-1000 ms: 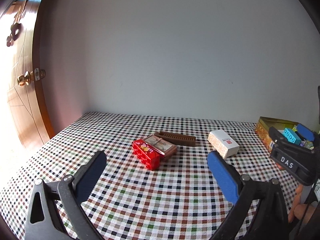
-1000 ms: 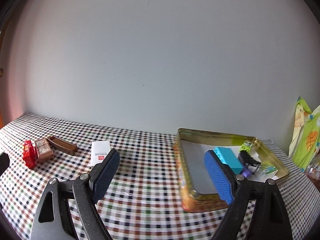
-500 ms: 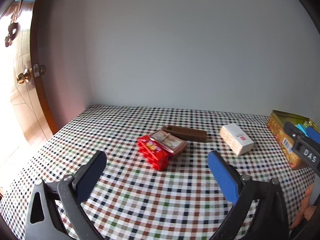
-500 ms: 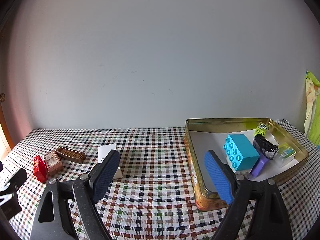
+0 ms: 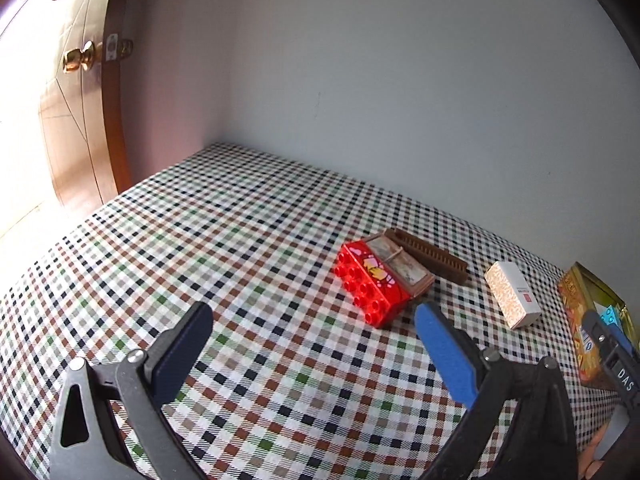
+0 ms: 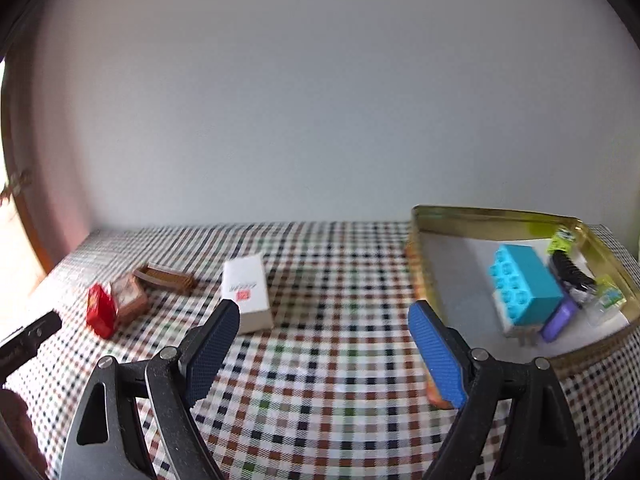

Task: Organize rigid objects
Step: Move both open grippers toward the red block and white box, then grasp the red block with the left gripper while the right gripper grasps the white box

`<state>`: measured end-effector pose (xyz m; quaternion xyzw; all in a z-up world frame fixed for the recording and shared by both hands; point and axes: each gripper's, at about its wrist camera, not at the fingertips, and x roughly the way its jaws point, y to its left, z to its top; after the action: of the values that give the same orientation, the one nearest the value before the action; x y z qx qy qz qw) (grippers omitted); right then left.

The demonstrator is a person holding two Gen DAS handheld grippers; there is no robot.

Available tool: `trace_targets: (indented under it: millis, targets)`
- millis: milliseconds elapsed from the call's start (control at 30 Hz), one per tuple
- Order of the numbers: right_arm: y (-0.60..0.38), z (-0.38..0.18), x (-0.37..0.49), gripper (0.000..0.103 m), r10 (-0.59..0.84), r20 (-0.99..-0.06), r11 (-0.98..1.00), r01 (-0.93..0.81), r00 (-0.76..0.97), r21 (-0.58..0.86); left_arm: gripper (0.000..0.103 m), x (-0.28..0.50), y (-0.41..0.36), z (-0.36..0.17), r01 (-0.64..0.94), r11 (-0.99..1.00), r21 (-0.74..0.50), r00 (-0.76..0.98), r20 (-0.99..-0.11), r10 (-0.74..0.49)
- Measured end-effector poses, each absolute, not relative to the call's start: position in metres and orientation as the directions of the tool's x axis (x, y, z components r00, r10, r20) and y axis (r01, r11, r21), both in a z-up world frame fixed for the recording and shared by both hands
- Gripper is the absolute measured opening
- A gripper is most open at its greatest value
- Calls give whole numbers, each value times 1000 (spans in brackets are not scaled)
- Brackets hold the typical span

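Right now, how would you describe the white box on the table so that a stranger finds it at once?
On the checked tablecloth, look left of the gold tin. The white box lies alone, right of the brown comb. Only it is white, with a small red mark.

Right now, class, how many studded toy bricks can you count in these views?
2: a red brick on the tablecloth beside a brown box, and a blue brick inside the tin. Others may be hidden.

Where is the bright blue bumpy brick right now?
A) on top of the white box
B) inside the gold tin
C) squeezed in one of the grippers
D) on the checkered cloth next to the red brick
B: the blue brick lies inside the gold tin, with small bits beside it; the red brick and white box lie out on the cloth.
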<state>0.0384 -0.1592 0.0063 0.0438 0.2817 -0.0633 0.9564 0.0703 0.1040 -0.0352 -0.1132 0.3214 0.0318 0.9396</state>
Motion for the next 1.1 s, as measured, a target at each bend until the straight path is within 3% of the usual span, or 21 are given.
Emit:
trace_targets:
  millis: [333, 600, 767, 867, 1033, 1100]
  targets:
    - [-130, -13, 102, 88, 40, -667, 996, 27, 744, 89, 102, 96, 124, -39, -188, 970, -156, 774, -632, 49]
    - [-114, -27, 142, 87, 5, -744, 996, 66, 668, 65, 102, 126, 105, -39, -139, 986, -87, 762, -645, 50]
    - [-112, -30, 147, 68, -6, -761, 996, 74, 648, 56, 102, 155, 84, -41, -140, 988, -73, 746, -663, 56]
    - [-112, -34, 151, 65, 5, -777, 995, 72, 629, 65, 99, 173, 79, -47, -166, 983, -78, 720, -691, 67]
    - [-100, -35, 155, 62, 4, -781, 998, 49, 625, 44, 83, 188, 72, -61, -155, 982, -106, 681, -732, 28]
    - [-93, -37, 157, 61, 5, -781, 998, 46, 625, 43, 81, 188, 75, -63, -153, 980, -124, 681, -732, 14]
